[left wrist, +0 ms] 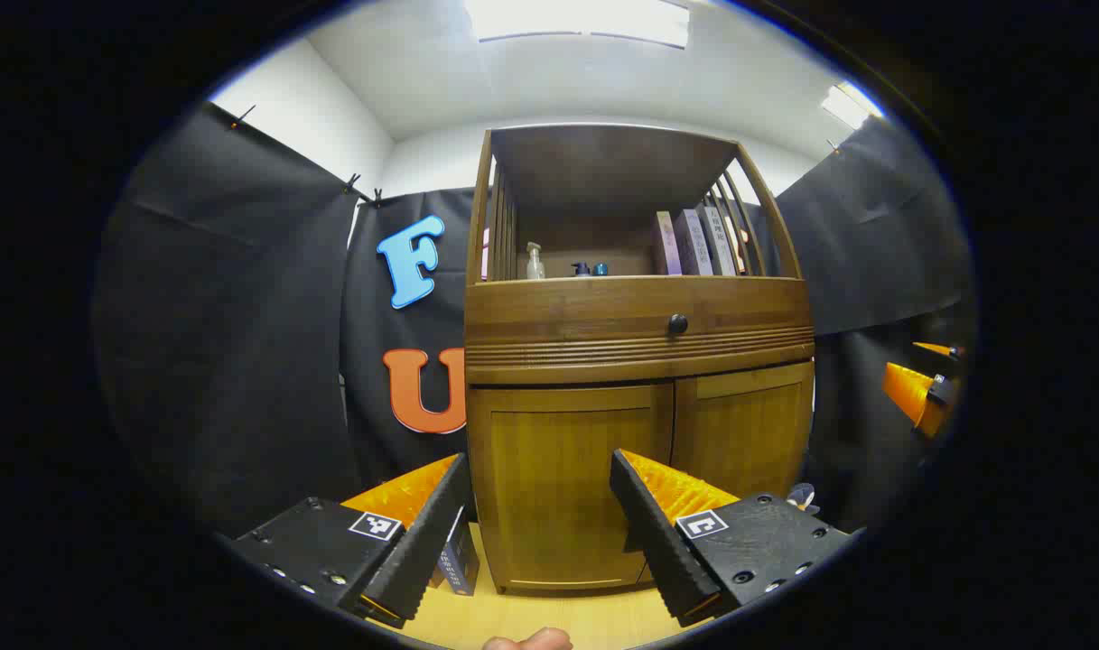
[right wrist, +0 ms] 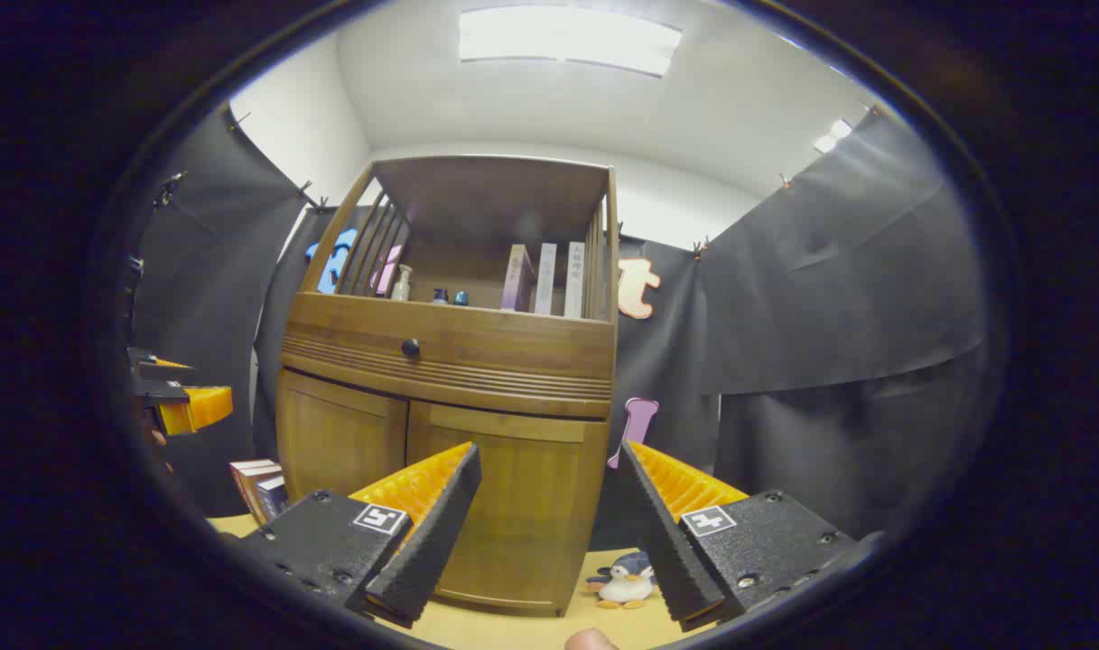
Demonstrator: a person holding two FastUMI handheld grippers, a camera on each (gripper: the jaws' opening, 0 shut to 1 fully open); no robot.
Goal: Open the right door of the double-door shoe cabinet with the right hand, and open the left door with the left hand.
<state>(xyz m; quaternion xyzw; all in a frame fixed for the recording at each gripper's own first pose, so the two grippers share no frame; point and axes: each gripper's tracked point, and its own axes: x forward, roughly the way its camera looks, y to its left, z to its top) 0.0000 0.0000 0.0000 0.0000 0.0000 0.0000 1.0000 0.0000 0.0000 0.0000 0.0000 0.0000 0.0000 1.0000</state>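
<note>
Presently catalogued: one double-door shoe cabinet (left wrist: 639, 361) in brown wood, standing upright on a pale floor (left wrist: 549, 623) against the black booth wall, with both lower doors shut. The left door (left wrist: 567, 487) is seen directly ahead in the left gripper view; the right door (right wrist: 513, 506) is seen directly ahead in the right gripper view. No handle or knob can be made out on either door; a dark round knob (left wrist: 677, 323) is carried only by the drawer front above them. The doors are judged to be rigid panels, hinged at the outer sides, moderately light and smooth-faced, so a hold is best sought at the inner vertical edges along the centre seam, or under the top lip, where a finger can be hooked. The left hand-held gripper (left wrist: 540, 533) is held with its jaws spread wide and nothing between them, short of the left door. The right hand-held gripper (right wrist: 549, 533) is likewise held wide apart and unladen, short of the right door. Upper shelf contents noted: books (left wrist: 693, 242) and a pump bottle (left wrist: 535, 262). A toy penguin (right wrist: 623, 582) is recorded on the floor near the cabinet's right corner.
</note>
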